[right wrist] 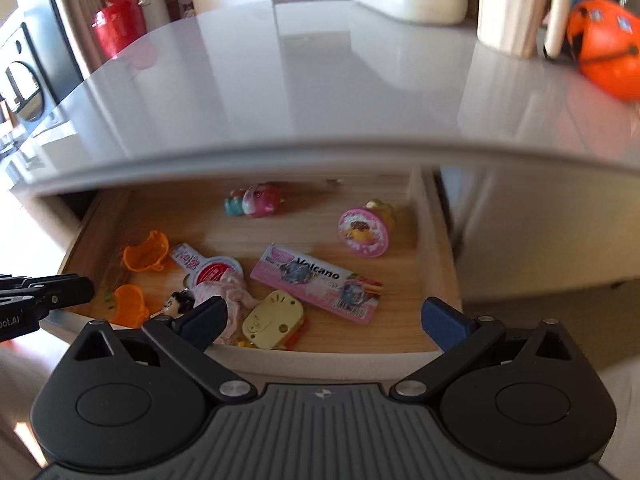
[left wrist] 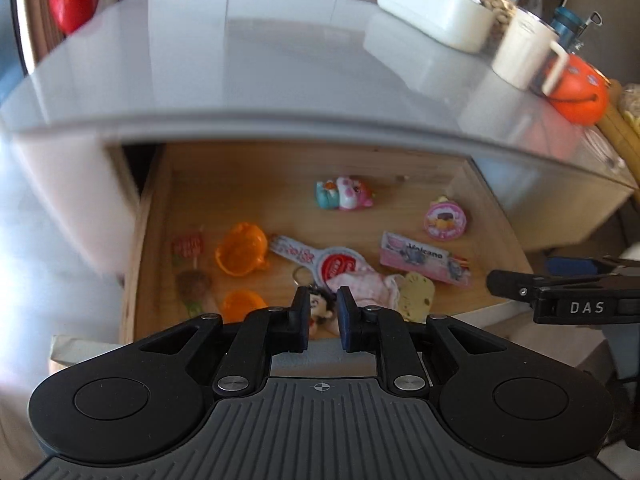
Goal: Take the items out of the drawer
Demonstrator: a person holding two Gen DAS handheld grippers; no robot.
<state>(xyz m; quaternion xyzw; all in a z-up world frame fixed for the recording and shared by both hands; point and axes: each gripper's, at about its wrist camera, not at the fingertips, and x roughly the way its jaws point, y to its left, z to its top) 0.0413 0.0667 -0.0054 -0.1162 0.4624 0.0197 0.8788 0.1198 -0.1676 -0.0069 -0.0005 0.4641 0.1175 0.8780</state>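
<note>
An open wooden drawer [left wrist: 496, 216] under a glossy white top holds several small toys. Among them are a pink "Volcano" box [right wrist: 316, 280], a round pink toy [right wrist: 363, 232], a teal-and-pink squishy [left wrist: 346, 194], two orange cups [left wrist: 240, 250], a yellow piece [right wrist: 274, 318] and a dark-haired doll keychain [left wrist: 320, 306]. My left gripper [left wrist: 324, 320] hovers over the drawer's front edge above the doll, open by a narrow gap and holding nothing. My right gripper [right wrist: 322, 320] is wide open over the front rim [right wrist: 320, 356], near the yellow piece, and is also empty.
The white cabinet top [right wrist: 320, 80] overhangs the back of the drawer. On it stand a white box [left wrist: 436, 12], a cream mug [right wrist: 516, 4] and an orange pumpkin bucket [right wrist: 604, 48]. A red container [right wrist: 118, 20] stands at far left.
</note>
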